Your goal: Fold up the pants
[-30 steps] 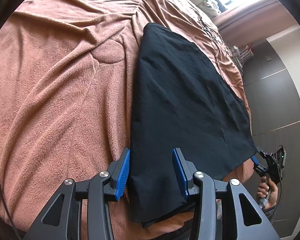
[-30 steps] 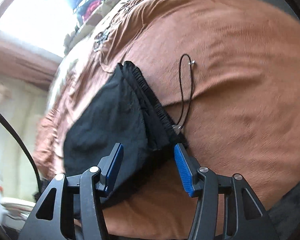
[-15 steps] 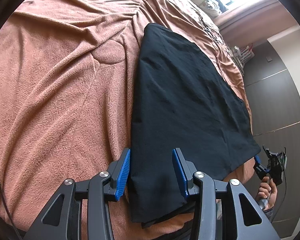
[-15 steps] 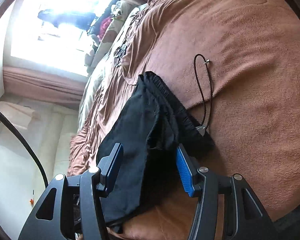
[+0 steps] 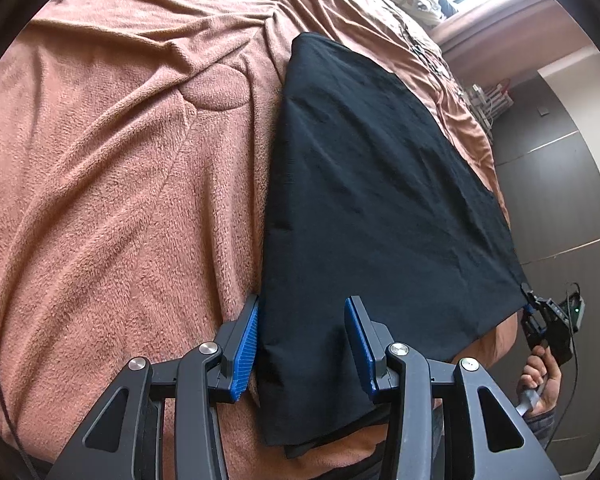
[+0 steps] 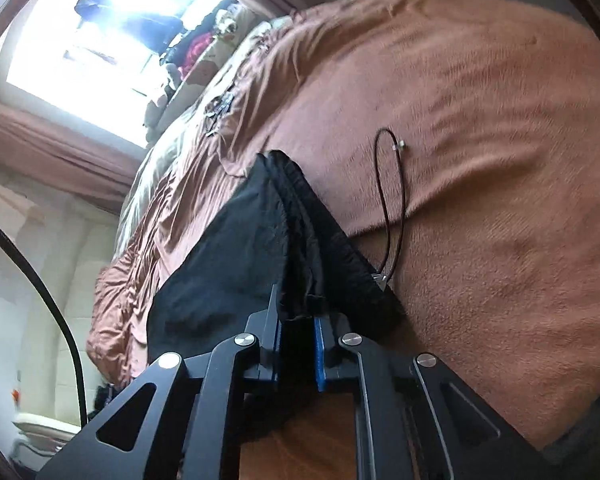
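Black pants (image 5: 372, 200) lie flat on a brown blanket (image 5: 120, 200), folded lengthwise. My left gripper (image 5: 300, 344) is open, its blue pads either side of the near corner of the pants, close above the fabric. In the right wrist view my right gripper (image 6: 296, 344) is shut on the waistband end of the pants (image 6: 260, 248), with black cloth bunched between the blue pads. A black drawstring (image 6: 392, 200) trails from the waistband over the blanket. The right gripper also shows small in the left wrist view (image 5: 540, 320), at the pants' far corner.
The bed's blanket is wrinkled toward the far side, with pillows and clothes by a bright window (image 6: 112, 28). Dark wardrobe panels (image 5: 560, 200) stand beyond the bed edge. A black cable (image 6: 52, 304) hangs at the left of the right wrist view.
My right gripper has closed on the waistband end of the pants and lifted it slightly. My left gripper has stayed open over the near corner.
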`<state>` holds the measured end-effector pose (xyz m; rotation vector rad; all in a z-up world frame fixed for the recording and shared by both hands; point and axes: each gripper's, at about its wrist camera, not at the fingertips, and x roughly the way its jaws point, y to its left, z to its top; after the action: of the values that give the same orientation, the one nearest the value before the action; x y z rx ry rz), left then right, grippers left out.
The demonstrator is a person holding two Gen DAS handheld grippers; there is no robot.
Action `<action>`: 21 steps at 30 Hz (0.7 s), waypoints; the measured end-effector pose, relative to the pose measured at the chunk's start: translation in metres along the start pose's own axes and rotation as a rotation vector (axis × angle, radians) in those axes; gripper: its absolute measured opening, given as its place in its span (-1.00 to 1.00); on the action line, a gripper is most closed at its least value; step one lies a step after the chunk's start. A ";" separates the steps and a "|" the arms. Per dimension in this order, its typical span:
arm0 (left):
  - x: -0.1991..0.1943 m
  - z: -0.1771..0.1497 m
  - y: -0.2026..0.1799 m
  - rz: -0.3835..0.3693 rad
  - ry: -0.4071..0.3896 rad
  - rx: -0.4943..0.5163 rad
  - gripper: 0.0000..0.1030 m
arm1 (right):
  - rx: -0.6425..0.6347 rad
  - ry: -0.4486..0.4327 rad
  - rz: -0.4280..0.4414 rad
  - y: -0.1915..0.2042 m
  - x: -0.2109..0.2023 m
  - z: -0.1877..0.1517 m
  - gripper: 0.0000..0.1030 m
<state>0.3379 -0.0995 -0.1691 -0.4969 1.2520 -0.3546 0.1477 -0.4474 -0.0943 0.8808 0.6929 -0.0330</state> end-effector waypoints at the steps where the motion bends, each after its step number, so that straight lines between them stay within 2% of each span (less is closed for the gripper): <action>1: 0.000 -0.001 0.000 0.000 0.000 -0.001 -0.14 | -0.012 -0.011 -0.006 0.002 -0.006 -0.003 -0.84; 7: -0.004 -0.004 0.003 -0.009 0.001 -0.002 -0.14 | -0.020 -0.051 -0.046 0.018 -0.020 -0.031 -0.84; 9: -0.005 -0.004 0.005 -0.015 0.002 -0.001 -0.14 | -0.025 -0.056 -0.073 0.020 -0.019 -0.031 -0.84; 15: -0.008 -0.004 0.007 -0.033 0.003 0.004 -0.14 | 0.033 -0.007 -0.082 0.002 -0.008 -0.033 -0.78; 18: -0.009 0.000 0.008 -0.035 -0.004 0.006 -0.14 | 0.045 0.002 -0.084 0.004 -0.010 -0.035 -0.60; 20: -0.008 0.004 0.008 -0.034 -0.007 0.003 -0.14 | 0.045 0.008 -0.077 0.005 -0.014 -0.037 -0.21; 21: -0.008 0.006 0.009 -0.037 -0.009 0.002 -0.14 | 0.049 0.012 -0.071 0.006 -0.015 -0.038 -0.12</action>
<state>0.3412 -0.0872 -0.1662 -0.5199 1.2347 -0.3839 0.1169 -0.4203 -0.0984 0.9038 0.7366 -0.1084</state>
